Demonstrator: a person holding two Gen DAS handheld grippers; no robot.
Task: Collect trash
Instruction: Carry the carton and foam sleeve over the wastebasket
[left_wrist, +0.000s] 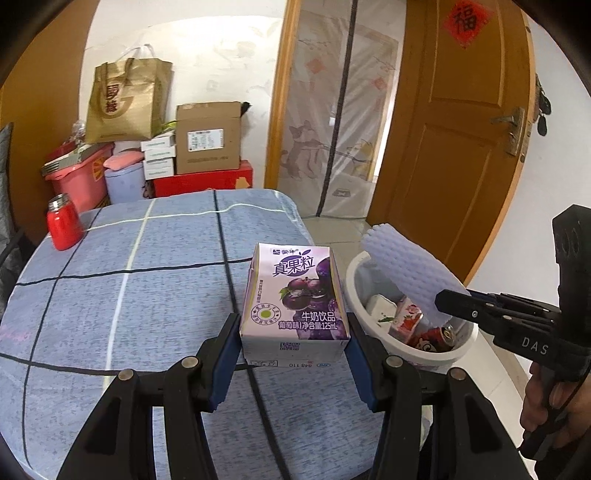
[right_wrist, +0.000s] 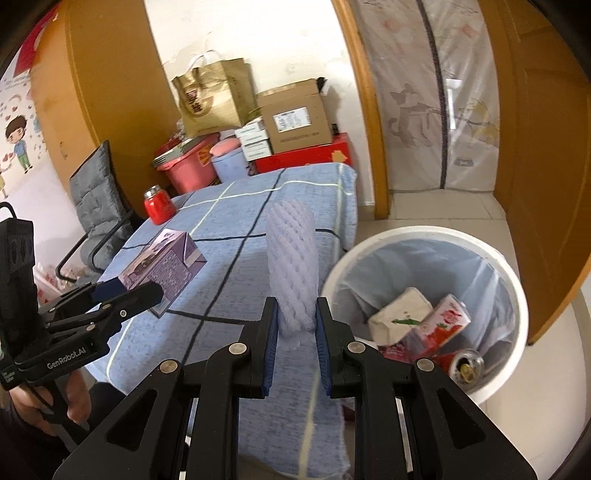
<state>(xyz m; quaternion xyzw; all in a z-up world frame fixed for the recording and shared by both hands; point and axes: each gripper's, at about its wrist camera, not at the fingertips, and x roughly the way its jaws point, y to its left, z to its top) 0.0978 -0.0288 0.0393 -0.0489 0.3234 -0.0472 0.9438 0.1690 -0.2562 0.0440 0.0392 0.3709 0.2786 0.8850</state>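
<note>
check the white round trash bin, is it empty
No, the white round trash bin already holds a red and white drink carton and a red can.

Close wrist views, shared table (left_wrist: 129, 288)

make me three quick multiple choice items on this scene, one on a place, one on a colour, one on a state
1. Where is the red flask?
A. in the bin
B. on the table
C. on the floor

2. What colour is the carton in the left gripper?
A. purple
B. green
C. yellow

3. What is the right gripper doing?
A. hanging open
B. shut on a can
C. shut on the foam net

Answers: 1 B, it stands on the checked table. 2 A, its face is purple with grapes. 3 C, both pads press the net's lower end beside the bin.
</note>
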